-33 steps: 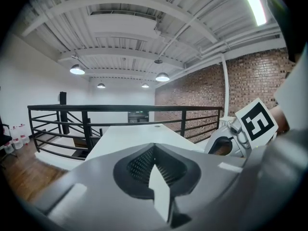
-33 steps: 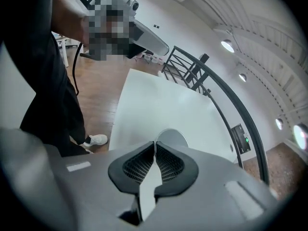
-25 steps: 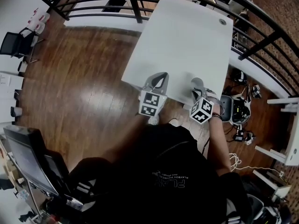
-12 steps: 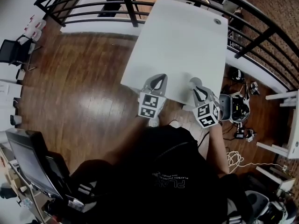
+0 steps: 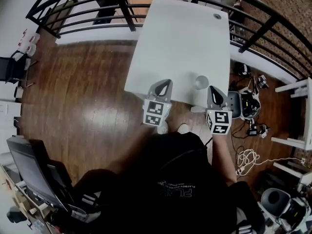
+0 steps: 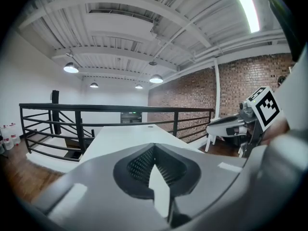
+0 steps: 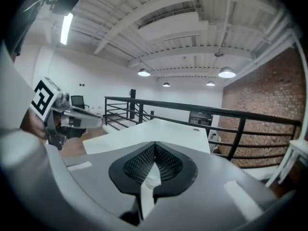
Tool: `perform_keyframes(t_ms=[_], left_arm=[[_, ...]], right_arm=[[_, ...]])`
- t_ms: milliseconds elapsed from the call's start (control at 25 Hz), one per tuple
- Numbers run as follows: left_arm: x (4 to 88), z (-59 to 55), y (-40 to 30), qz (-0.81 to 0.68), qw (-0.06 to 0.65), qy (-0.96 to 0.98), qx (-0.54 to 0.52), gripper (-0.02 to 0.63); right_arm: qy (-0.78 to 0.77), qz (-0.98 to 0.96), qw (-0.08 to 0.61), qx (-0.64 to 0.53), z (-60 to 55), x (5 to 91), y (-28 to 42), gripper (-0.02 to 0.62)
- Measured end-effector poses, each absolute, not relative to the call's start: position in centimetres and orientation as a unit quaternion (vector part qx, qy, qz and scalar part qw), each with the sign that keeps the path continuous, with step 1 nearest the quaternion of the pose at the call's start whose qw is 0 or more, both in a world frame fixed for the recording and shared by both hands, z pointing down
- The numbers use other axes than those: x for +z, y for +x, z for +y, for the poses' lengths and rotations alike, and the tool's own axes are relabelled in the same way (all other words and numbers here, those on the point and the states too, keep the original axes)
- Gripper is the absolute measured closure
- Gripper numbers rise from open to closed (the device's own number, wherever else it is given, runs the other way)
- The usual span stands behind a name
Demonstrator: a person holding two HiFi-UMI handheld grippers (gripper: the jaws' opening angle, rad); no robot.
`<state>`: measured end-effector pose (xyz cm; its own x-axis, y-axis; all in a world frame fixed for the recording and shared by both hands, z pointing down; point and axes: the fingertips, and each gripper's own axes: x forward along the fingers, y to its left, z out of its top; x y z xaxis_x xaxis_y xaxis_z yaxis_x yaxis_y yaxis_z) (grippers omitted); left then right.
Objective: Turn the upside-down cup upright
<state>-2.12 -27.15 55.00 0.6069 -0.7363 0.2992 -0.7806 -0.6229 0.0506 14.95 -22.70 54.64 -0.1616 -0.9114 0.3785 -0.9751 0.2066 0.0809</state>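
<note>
- The left hand-held gripper [image 6: 154, 147] has its jaws closed tip to tip, leaving only a teardrop-shaped gap behind the tips; it holds nothing, and the white bench [image 6: 120, 138] shows through the gap
- In the head view, the left hand-held gripper [image 5: 167, 82] hangs over the near edge of the bench [image 5: 180, 38], apart from the cup
- The right hand-held gripper [image 7: 155, 146] is also closed at the tips and grips nothing; a pale, see-through cup [image 7: 151, 178] shows through the gap behind the tips, standing on the bench beyond
- In the head view, the right hand-held gripper [image 5: 211, 88] points at the near right part of the bench, with the cup [image 5: 201, 82] just beside its tip, on the left; whether they touch cannot be made out
- The cup stands on the bench close to the near edge; it is small and washed out, so which end is up cannot be told
- The person's dark top [image 5: 180, 179] fills the bottom of the head view and hides most of both arms
- A black railing [image 5: 146, 4] runs round the far end of the bench, cut off at the top edge
</note>
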Motion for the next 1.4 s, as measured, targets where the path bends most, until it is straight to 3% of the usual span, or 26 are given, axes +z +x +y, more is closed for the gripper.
perform_keyframes(t_ms=[200, 840, 1400], left_arm=[[55.1, -26.8, -2.8, -0.414, 0.086, 0.897, 0.128, 0.607], [56.0, -24.3, -1.7, -0.405, 0.078, 0.902, 0.129, 0.608], [55.1, -13.1, 2.3, -0.396, 0.062, 0.904, 0.148, 0.608]], right_arm=[[0.656, -0.737, 0.117, 0.116, -21.3, 54.1, 15.0, 0.581], [0.655, -0.742, 0.114, 0.090, -17.7, 54.1, 14.5, 0.581], [0.629, -0.764, 0.131, 0.064, -8.1, 53.0, 14.7, 0.581]])
